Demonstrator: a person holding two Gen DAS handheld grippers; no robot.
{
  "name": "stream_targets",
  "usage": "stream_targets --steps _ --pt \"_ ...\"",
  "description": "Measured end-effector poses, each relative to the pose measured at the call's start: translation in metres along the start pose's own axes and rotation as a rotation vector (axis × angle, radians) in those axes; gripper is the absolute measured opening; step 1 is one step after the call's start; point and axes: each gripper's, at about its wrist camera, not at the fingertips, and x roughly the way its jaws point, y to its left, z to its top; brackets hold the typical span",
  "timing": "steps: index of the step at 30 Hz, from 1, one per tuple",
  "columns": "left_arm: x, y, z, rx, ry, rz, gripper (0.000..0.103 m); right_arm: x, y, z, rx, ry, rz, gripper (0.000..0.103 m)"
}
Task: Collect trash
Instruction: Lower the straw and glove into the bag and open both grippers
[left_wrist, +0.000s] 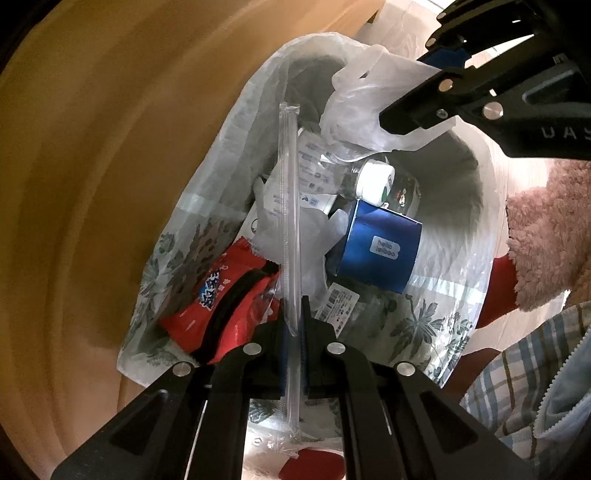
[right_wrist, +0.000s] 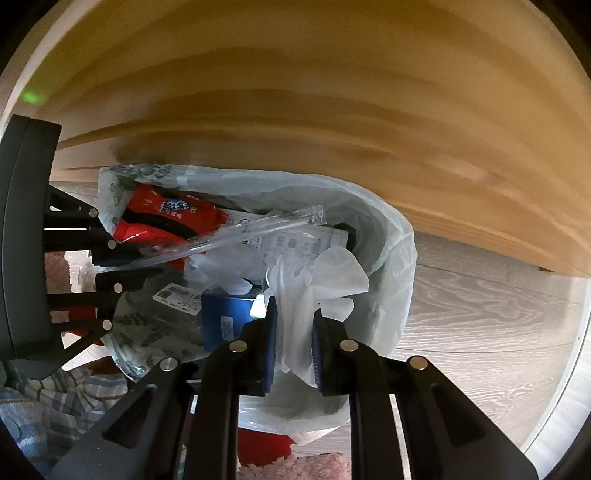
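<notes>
Pale wood-grain floor (right_wrist: 480, 325) under the trash bag (right_wrist: 391, 236), beside a wooden panel (right_wrist: 295, 110).

Left hand-held gripper (left_wrist: 293, 310) clamped shut; right hand-held gripper (right_wrist: 295, 317) narrowly parted, pointing down.

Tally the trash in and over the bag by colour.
Red: 1, snack wrapper
Blue: 1, box
Clear: 2, straw sleeve, bottle
White: 1, crumpled plastic
Total: 5
</notes>
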Motion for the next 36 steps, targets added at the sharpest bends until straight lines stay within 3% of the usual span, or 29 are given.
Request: stream_targets --steps 28,31,36 --pt "0.036 0.004 0.03 0.013 0.081 -0.044 0.004 0.028 -0.006 0.012 -0.008 0.061 0.036 0.016" --pt "0.041 0.005 0.029 0.005 0.09 -0.044 0.011 0.029 -0.01 0.014 0.002 0.07 0.043 0.017" --pt "0.04 0.006 0.028 -0.007 0.083 -0.039 0.031 0.033 -0.012 0.014 0.015 0.083 0.045 0.03"
